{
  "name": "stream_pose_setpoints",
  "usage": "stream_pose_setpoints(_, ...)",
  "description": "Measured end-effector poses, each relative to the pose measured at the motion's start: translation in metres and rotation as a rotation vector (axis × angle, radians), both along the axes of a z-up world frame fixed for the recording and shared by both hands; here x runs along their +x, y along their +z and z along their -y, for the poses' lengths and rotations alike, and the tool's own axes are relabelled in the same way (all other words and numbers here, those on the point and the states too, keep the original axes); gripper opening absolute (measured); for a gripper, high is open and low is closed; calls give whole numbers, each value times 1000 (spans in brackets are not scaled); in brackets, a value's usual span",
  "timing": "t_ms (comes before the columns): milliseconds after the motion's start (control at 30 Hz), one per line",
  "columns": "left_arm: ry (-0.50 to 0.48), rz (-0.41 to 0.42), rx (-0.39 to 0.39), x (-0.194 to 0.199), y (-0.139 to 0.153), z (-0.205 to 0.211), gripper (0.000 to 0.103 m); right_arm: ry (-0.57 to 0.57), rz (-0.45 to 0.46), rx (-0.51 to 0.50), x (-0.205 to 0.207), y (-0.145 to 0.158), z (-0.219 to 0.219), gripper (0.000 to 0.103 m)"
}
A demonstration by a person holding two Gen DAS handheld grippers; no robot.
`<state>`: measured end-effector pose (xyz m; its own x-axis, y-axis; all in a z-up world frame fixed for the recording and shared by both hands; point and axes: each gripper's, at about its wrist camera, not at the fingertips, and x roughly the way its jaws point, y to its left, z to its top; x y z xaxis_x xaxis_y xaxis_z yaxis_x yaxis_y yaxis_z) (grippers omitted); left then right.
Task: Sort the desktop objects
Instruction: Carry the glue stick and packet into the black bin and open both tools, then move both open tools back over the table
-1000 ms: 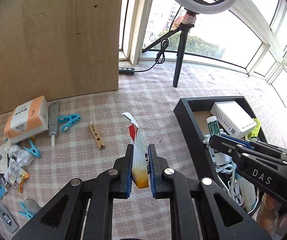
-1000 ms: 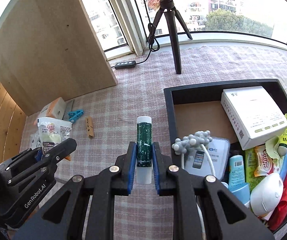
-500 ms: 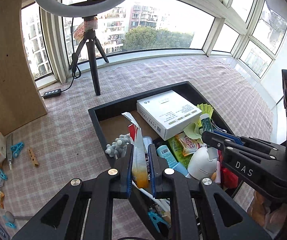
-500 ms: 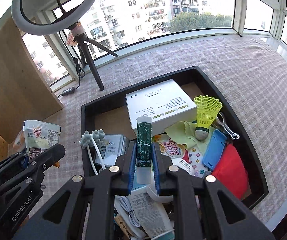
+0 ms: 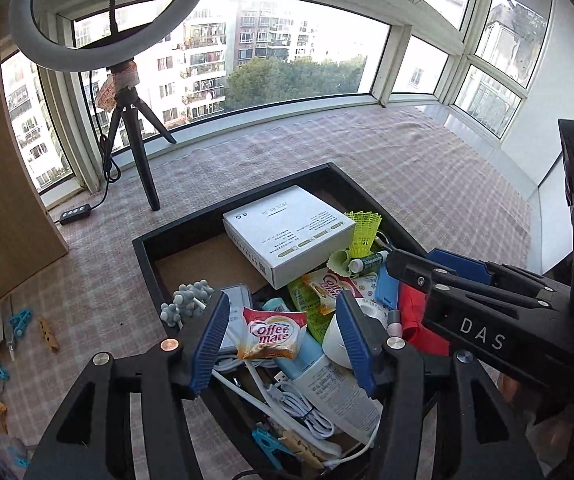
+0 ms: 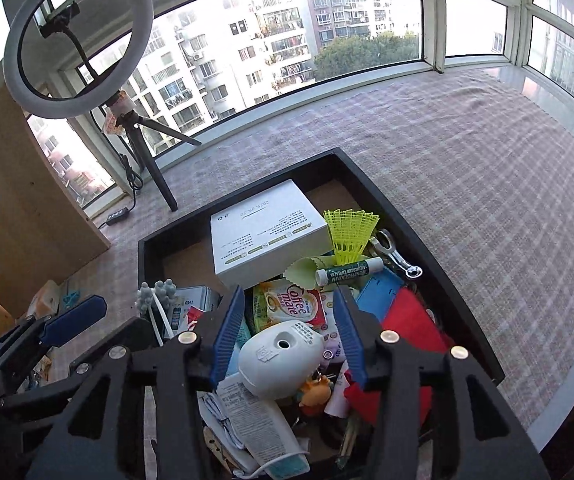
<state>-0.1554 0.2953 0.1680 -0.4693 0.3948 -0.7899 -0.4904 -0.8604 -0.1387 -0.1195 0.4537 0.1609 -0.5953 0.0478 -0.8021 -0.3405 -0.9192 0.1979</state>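
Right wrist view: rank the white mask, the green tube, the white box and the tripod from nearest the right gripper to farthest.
1. White mask, between the opening jaws of the right gripper.
2. Green tube, beyond, right of centre.
3. White box, behind, left of the tube.
4. Tripod, outside the tray, far left.

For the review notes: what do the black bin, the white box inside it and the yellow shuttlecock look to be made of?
Black bin: matte black walls, probably plastic or painted board; its floor looks like brown cardboard. White box: likely smooth matte cardboard, with crisp folded edges and printed text. Yellow shuttlecock: translucent moulded plastic, judging by its open lattice skirt.
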Motion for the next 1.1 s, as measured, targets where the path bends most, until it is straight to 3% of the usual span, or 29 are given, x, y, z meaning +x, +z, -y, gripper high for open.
stream_pose_setpoints(233, 65, 21, -3, -4, -7, 26, 53, 54, -1, -3, -6, -1, 20, 46)
stream_pose_setpoints(433, 165, 34, -36, -3, -21, 77, 53, 169, -9, -6, -16, -5, 59, 52)
stream_pose_setpoints(833, 485, 89, -91, 8, -54, 231, 53, 509, 5, -8, -42, -21, 170, 57)
stream_pose_setpoints(1100, 708, 127, -129, 37, -78, 335, 53, 653, 59, 40, -58, -41, 237, 57)
